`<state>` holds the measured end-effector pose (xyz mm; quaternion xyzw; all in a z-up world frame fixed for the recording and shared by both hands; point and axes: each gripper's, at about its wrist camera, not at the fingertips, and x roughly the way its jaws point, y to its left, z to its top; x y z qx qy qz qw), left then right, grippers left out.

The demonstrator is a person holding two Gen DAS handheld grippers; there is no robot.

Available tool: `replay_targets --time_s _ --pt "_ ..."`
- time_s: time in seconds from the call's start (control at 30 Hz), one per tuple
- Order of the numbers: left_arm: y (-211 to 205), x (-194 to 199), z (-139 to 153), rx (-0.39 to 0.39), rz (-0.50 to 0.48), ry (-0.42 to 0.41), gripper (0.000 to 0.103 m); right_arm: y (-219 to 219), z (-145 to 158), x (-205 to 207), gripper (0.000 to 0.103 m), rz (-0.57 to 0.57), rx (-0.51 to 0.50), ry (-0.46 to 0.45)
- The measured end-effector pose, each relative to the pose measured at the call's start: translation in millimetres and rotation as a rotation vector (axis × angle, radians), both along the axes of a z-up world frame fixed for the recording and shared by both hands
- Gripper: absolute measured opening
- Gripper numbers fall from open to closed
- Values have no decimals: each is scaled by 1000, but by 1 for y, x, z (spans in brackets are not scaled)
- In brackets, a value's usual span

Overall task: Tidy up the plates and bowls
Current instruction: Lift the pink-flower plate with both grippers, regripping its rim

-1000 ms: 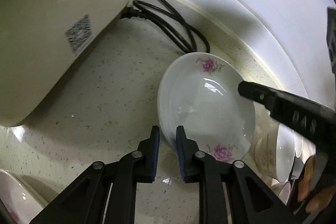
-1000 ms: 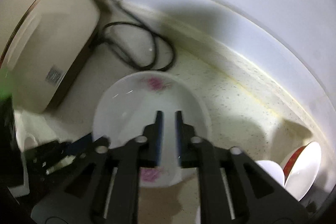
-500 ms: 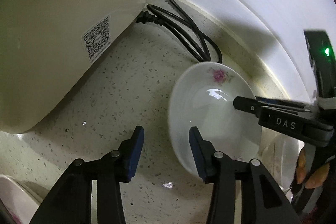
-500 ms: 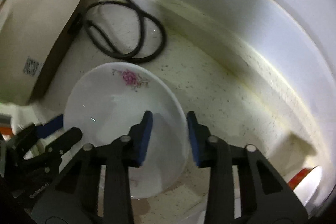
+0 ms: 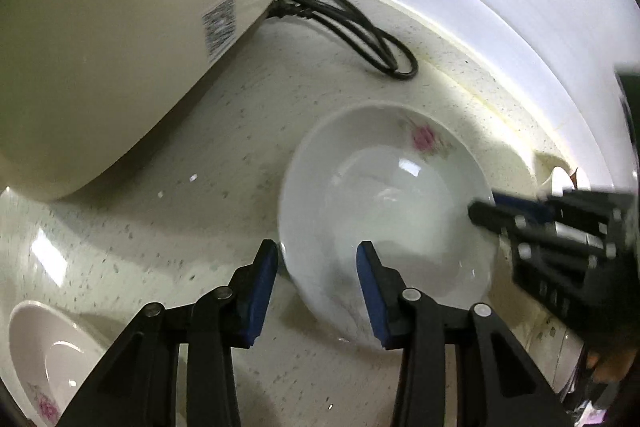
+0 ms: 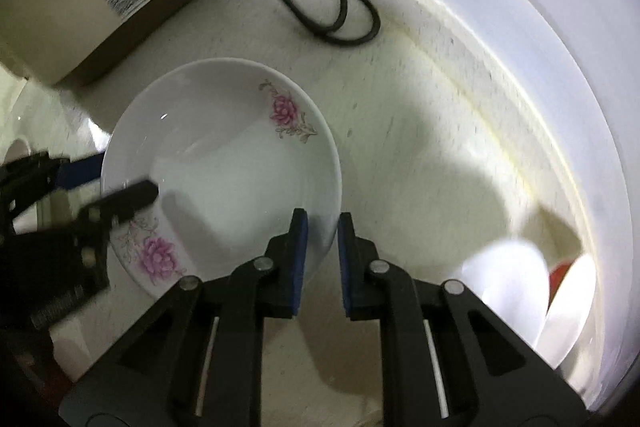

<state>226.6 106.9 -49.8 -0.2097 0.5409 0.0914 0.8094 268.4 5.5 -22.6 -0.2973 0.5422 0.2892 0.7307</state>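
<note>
My left gripper [image 5: 316, 259] hangs with its blue pads spread wide across the near rim of the white porcelain dish with pink flowers [image 5: 384, 211], gripping nothing; my right gripper [image 6: 322, 231] straddles the dish's opposite rim, its pads parted and clear of the china. The dish rests on the speckled cream countertop [image 5: 192, 163]. Beyond it lie a looped black power cord [image 5: 372, 43] and a beige appliance [image 5: 112, 27].
</note>
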Motion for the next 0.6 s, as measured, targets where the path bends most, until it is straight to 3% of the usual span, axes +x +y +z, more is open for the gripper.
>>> replay_targets --time_s 0.2,0.4,0.6 --pt "0 -16 1 -16 -7 9 42 -14 -10 -43 18 -24 -30 -44" --pt "-31 -14 -14 -40 -112 30 42 -46 -13 -85 18 -52 -19 -37" --pt "-61 -33 -18 -11 -204 48 42 -72 -15 -117 18 -49 -4 -23"
